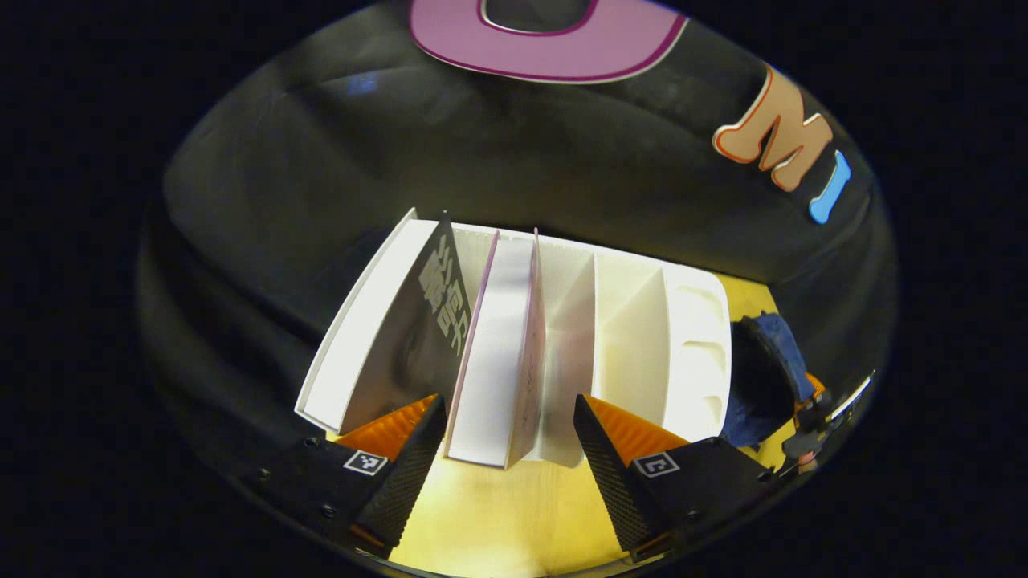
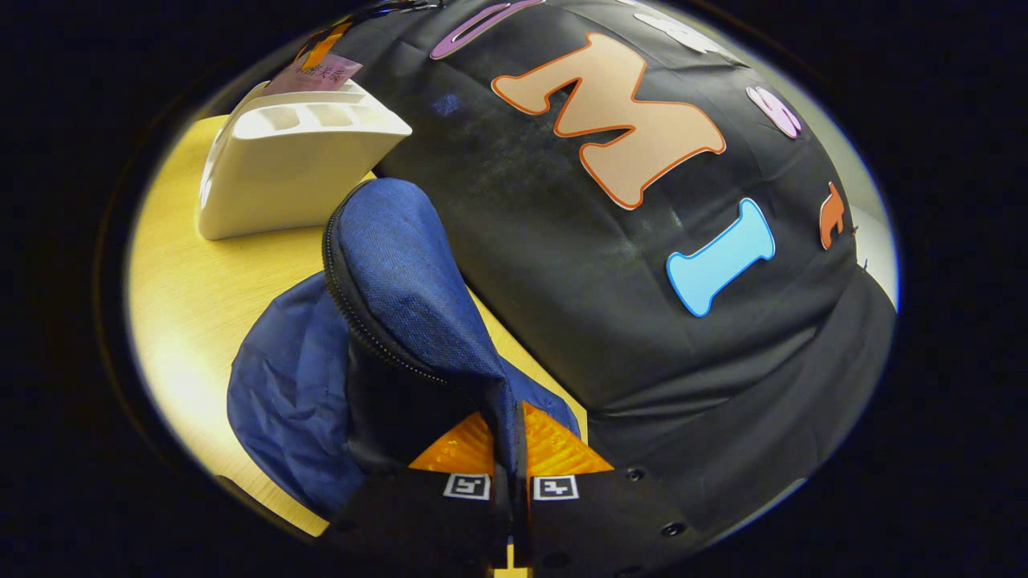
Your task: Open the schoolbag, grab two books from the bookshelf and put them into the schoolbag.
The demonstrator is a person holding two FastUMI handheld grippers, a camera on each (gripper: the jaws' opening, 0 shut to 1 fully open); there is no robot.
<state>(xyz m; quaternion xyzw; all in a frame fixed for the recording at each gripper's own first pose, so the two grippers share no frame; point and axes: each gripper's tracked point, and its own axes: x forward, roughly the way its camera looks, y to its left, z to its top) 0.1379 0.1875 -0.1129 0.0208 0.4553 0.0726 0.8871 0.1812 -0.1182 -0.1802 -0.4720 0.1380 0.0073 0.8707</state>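
Blue schoolbag [image 2: 401, 321] held open by the right claw [image 2: 511, 449] pinching its flap, while the wide-open, empty left claw [image 1: 507, 437] straddles a pale book [image 1: 502, 353] on the white bookshelf [image 1: 626, 337]; neither book packed yet.

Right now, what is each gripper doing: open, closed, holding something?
Left gripper: open, jaws either side of the pink book, not pressing it.
Right gripper: closed on the schoolbag flap.
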